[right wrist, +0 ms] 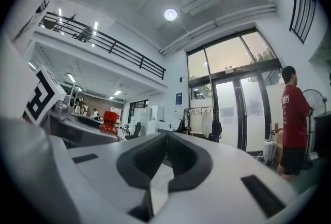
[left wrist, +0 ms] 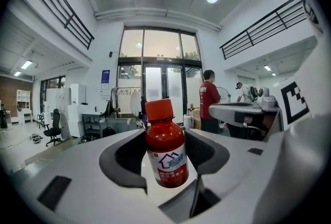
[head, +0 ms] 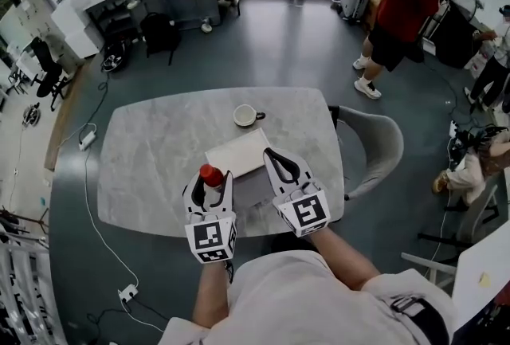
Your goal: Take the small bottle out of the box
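Note:
A small red bottle (head: 210,174) with a red cap and a white label stands upright between the fingers of my left gripper (head: 212,178), which is shut on it above the table's near edge. In the left gripper view the bottle (left wrist: 165,150) fills the middle, with a dark pad against each side. The flat white box (head: 237,154) lies on the table just beyond both grippers. My right gripper (head: 268,152) has its tips at the box's right edge, and its jaws meet in the right gripper view (right wrist: 166,136). The bottle's cap (right wrist: 110,116) shows at that view's left.
A white cup (head: 245,115) stands farther back on the grey marble table (head: 151,152). A grey chair (head: 374,144) is at the table's right side. A person in a red shirt (head: 402,9) stands far right on the floor. Cables lie on the floor at left.

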